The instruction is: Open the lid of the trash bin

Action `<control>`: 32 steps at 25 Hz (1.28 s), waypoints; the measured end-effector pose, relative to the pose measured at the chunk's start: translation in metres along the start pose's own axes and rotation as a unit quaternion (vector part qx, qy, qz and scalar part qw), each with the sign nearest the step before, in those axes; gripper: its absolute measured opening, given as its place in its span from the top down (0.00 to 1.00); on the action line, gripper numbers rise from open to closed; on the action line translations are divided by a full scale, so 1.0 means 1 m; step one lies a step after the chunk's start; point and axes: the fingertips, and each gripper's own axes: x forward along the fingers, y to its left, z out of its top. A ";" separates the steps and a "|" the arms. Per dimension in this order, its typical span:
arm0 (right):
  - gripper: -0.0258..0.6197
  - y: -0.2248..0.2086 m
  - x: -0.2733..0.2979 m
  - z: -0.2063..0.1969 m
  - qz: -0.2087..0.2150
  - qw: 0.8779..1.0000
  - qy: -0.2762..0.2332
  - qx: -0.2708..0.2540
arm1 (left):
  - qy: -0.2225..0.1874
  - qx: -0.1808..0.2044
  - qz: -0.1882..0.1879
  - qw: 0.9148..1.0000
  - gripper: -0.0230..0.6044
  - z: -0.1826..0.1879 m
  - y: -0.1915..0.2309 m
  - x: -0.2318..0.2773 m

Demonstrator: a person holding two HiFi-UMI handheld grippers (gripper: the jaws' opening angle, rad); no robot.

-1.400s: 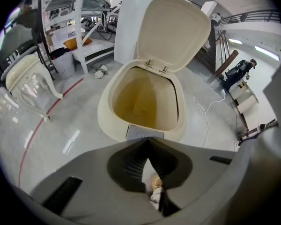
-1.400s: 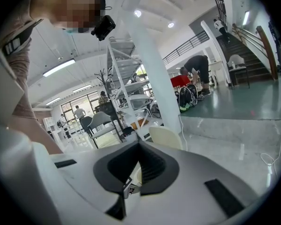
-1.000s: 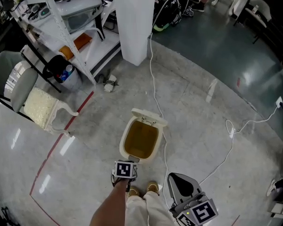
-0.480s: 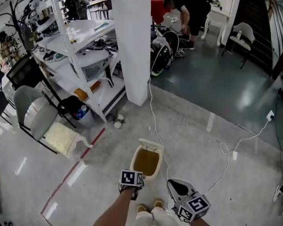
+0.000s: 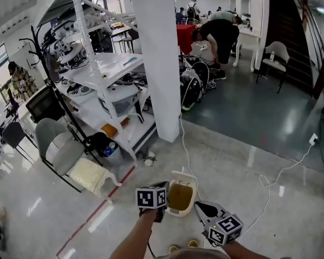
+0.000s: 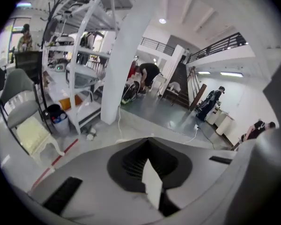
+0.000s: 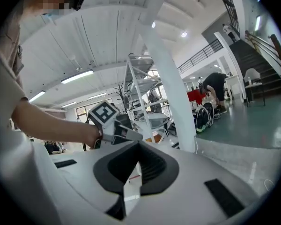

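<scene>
A cream trash bin [image 5: 173, 210] stands on the floor just ahead of my feet in the head view. Its lid [image 5: 182, 177] is tipped up at the far side, and the brownish inside [image 5: 180, 196] shows. My left gripper [image 5: 163, 188] hangs above the bin's left rim, its marker cube toward me. The right gripper [image 5: 197, 205] is just right of the bin. Neither gripper view shows the bin. In each, the jaws stand together with nothing between them: left gripper [image 6: 150, 172], right gripper [image 7: 131, 172]. The left gripper [image 7: 113, 125] also shows in the right gripper view.
A white pillar [image 5: 162, 58] rises beyond the bin, with a white cable [image 5: 186, 150] running from it past the bin. A white shelving rack [image 5: 105, 74], a grey chair [image 5: 62, 150] and a red floor line [image 5: 105, 204] lie to the left. A person [image 5: 218, 34] bends over at the back.
The head view has tilted up, so the bin now sits lower and smaller in it. Both grippers have risen with the view. The lid stays open.
</scene>
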 end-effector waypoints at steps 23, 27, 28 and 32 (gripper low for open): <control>0.91 0.040 -0.049 0.055 -0.014 0.996 -0.063 -0.063 | -0.275 0.161 -0.033 0.947 0.96 0.010 -0.094 -0.173; 0.91 0.038 -0.044 0.055 -0.016 0.995 -0.073 -0.059 | -0.266 0.134 -0.030 0.954 0.96 0.005 -0.095 -0.170; 0.91 0.038 -0.043 0.057 -0.015 0.995 -0.076 -0.059 | -0.264 0.132 -0.032 0.955 0.96 0.005 -0.097 -0.171; 0.91 0.040 -0.042 0.062 -0.013 0.995 -0.082 -0.063 | -0.259 0.131 -0.033 0.956 0.96 0.002 -0.098 -0.170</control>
